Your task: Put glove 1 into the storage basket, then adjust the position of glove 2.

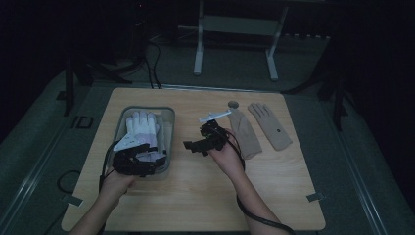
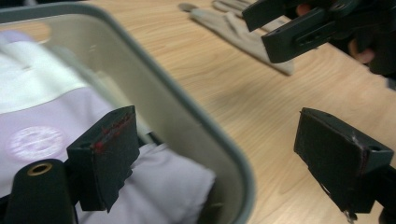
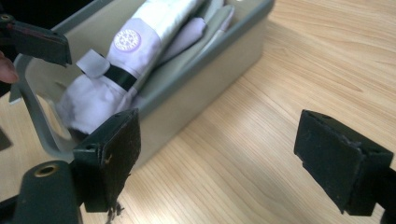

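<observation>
- I am holding my left gripper (image 1: 139, 159) over the near end of the grey tray (image 1: 170, 113), its jaws standing wide with nothing between them.
- I am holding my right gripper (image 1: 192, 145) just beside the tray's right wall, over bare table (image 1: 205, 196); its jaws are gaping too and gripping nothing.
- The white and lilac glove (image 1: 139, 129) is lying inside the tray, fingers pointing toward the tray's far end, cuff at the near end under my left gripper.
- Two beige gloves (image 1: 257, 127) are lying well apart from the tray, off to its right.
- I am judging that the white glove is now stowed and both tools are coming free; the next move is calling for my right gripper to swing away from the tray toward the nearer beige glove and close on its cuff.
- A round lilac emblem (image 3: 126, 39) is showing on the glove's back, but its lettering is too blurred to read.
</observation>
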The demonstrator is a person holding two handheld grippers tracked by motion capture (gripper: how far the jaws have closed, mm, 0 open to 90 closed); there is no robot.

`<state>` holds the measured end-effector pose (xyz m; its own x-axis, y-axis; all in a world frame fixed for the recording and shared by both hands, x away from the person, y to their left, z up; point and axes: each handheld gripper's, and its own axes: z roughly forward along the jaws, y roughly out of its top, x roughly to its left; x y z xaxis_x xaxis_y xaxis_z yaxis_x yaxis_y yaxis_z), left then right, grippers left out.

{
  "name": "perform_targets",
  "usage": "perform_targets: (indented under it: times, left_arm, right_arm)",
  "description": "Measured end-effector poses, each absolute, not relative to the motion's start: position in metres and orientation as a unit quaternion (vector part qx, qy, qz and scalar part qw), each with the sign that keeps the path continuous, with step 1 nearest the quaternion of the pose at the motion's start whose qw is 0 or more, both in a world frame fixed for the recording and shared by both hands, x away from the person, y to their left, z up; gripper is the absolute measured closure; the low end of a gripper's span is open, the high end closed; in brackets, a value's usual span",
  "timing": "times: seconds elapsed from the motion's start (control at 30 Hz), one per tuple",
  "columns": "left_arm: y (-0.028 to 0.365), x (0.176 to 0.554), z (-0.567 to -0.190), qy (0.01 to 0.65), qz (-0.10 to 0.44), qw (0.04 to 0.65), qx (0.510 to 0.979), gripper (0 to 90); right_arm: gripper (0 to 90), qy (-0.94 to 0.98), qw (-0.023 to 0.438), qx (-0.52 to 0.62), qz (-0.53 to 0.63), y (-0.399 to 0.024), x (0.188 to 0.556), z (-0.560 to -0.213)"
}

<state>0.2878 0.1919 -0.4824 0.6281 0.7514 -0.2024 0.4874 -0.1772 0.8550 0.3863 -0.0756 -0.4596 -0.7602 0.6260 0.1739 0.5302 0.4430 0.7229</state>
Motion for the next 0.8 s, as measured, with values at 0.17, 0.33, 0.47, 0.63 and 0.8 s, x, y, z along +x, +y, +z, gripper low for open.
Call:
perform_targets:
  times: [0.17, 0.33, 0.47, 0.63, 0.8]
  left_arm:
    - [0.178, 0.283, -0.483, 0.391, 0.135, 0.507, 0.756, 14.4]
    - [0.163, 0.280, -0.486, 0.380, 0.127, 0.513, 0.759, 14.4]
    - [0.153, 0.275, -0.488, 0.369, 0.128, 0.524, 0.757, 14.4]
    - [0.136, 0.272, -0.496, 0.354, 0.115, 0.523, 0.767, 14.4]
    - [0.122, 0.271, -0.507, 0.338, 0.101, 0.524, 0.775, 14.4]
  right_arm:
    - [14.9, 0.847, 0.064, 0.334, 0.408, -0.096, 0.381, -0.461]
    - [15.3, 0.843, 0.069, 0.336, 0.414, -0.113, 0.379, -0.463]
    - [15.3, 0.845, 0.074, 0.336, 0.410, -0.128, 0.379, -0.466]
    - [15.3, 0.846, 0.084, 0.335, 0.406, -0.147, 0.378, -0.470]
    - [15.3, 0.842, 0.105, 0.337, 0.409, -0.168, 0.380, -0.473]
